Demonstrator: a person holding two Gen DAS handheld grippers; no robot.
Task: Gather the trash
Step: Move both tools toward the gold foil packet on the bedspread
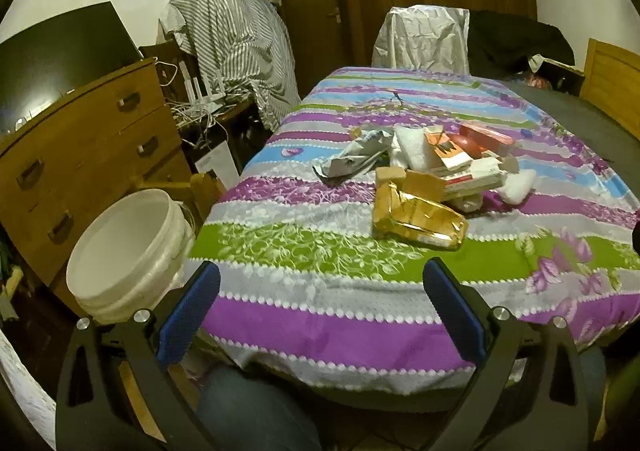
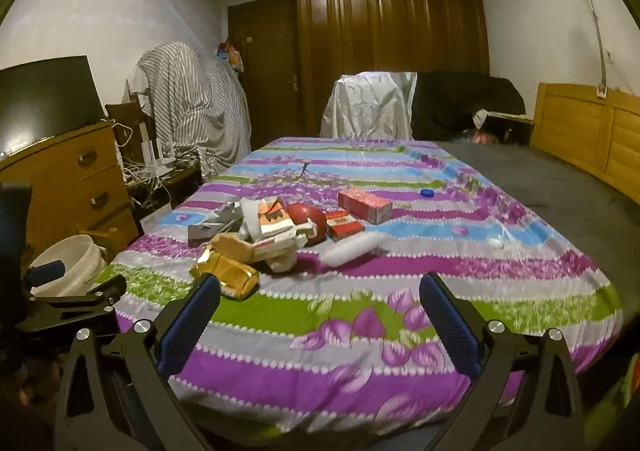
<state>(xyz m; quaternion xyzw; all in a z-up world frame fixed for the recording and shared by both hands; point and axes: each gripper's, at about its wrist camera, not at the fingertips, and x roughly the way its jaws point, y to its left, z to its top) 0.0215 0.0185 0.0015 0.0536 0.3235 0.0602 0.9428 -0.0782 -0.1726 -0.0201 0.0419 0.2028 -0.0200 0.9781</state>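
Note:
A heap of trash lies mid-bed on the striped floral sheet: a gold foil wrapper nearest me, crumpled paper, white wrappers and red cartons. The same heap shows in the right wrist view, with the gold wrapper, a red box and a white roll. A white bucket stands left of the bed; it also shows in the right wrist view. My left gripper is open and empty above the bed's near edge. My right gripper is open and empty, short of the heap.
A wooden dresser with a dark screen stands at left, with tangled cables and a striped cloth-covered pile behind it. A blue cap lies on the sheet. Wooden headboard at right; wardrobe at the back.

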